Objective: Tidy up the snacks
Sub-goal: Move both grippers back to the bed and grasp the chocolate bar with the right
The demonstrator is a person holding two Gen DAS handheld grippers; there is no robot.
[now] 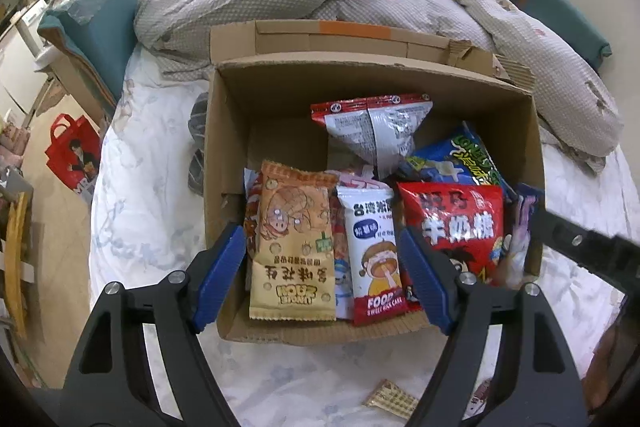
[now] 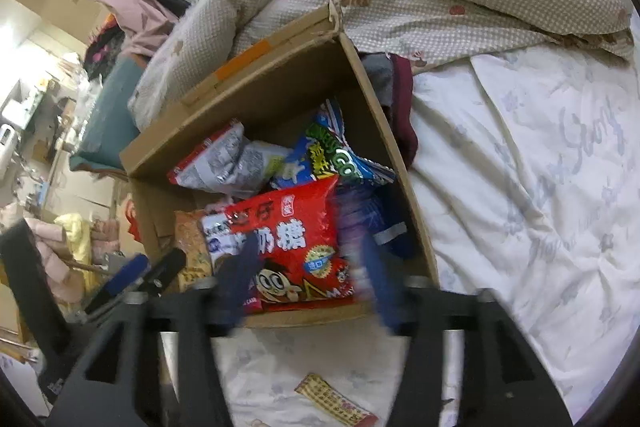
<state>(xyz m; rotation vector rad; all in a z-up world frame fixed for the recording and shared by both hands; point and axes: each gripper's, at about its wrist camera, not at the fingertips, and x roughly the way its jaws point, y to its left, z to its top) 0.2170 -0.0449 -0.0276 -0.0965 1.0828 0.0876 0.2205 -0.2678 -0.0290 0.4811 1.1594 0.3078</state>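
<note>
My left tongs (image 1: 322, 269) hung wide, ungripped, over the near end of the cardboard box (image 1: 224, 131) on the bed; right tongs (image 2: 306, 279) blurred, spread apart, empty. Snack packets (image 1: 294, 243) looked light, crinkly, slippery; best pinched at a sealed edge.

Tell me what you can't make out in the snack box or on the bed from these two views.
- Right wrist view: right gripper fingers motion-blurred; purple packet unreadable.
- Left wrist view: pink packet buried behind the rice cake packet.
- Both views: flat wrapper on the sheet, print too small.
</note>
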